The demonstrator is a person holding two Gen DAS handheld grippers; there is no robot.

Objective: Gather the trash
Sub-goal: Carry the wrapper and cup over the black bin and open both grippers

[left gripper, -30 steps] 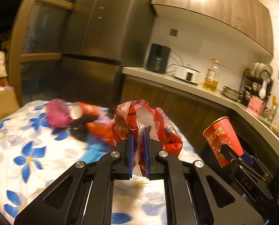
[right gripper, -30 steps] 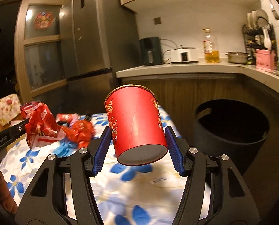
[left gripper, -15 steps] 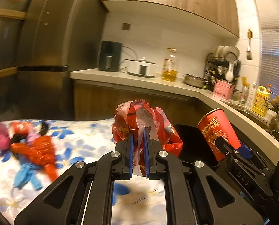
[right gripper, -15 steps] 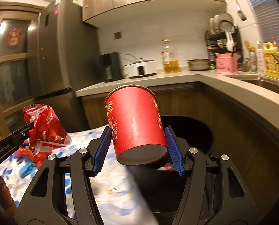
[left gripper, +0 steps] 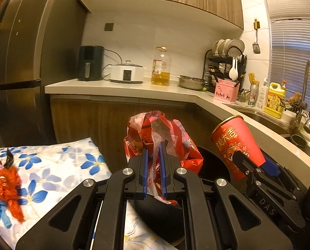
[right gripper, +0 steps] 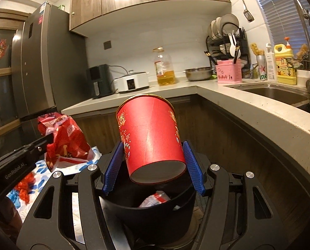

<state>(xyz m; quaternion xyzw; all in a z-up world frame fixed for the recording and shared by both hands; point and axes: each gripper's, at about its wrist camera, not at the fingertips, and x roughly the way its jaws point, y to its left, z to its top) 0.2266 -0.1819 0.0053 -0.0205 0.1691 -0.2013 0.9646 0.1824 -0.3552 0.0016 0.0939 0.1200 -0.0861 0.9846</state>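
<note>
Below, black bin [right gripper: 155, 210] under red cup [right gripper: 150, 137]; counter [right gripper: 269, 112] rightward.

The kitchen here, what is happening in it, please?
A person is collecting trash with two handheld grippers. The left gripper is shut on a crumpled red wrapper, and the right gripper clamps a red paper cup above a black bin. More trash lies on the flowered cloth.
</note>
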